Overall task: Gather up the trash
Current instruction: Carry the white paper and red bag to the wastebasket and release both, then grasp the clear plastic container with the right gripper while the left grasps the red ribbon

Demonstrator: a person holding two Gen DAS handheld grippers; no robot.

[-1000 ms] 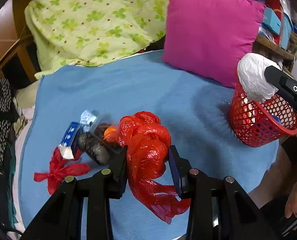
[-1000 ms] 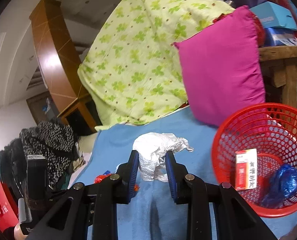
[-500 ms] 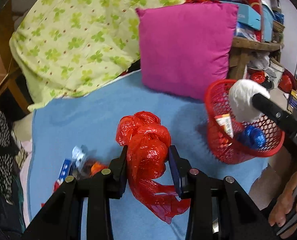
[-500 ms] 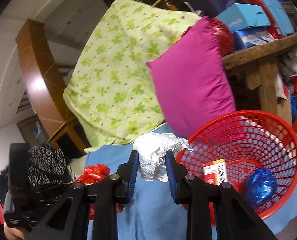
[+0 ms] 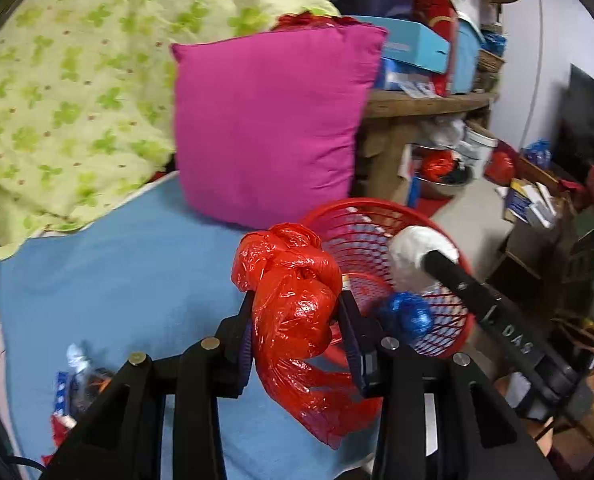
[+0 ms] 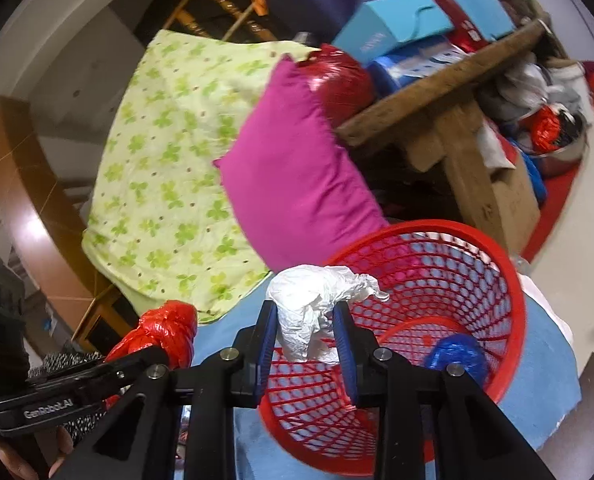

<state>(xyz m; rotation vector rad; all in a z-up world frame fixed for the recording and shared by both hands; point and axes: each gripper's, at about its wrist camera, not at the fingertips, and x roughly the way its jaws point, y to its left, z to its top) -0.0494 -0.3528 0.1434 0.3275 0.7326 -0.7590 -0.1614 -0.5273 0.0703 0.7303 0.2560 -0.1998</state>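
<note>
Trash at basket point(image 6: 513, 300) mouth: white wad point(image 6: 317, 312) clamped in right gripper point(image 6: 305, 340); red bag point(image 5: 297, 304) pinched in left gripper point(image 5: 297, 340), beside rim. Best centred over opening before release, white first.

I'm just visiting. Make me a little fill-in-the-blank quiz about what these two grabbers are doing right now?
1. The left gripper clamps a crumpled ____ plastic bag.
2. The right gripper holds a wad coloured ____.
3. The red basket already contains a ____ crumpled wrapper.

Missing words: red; white; blue
</note>
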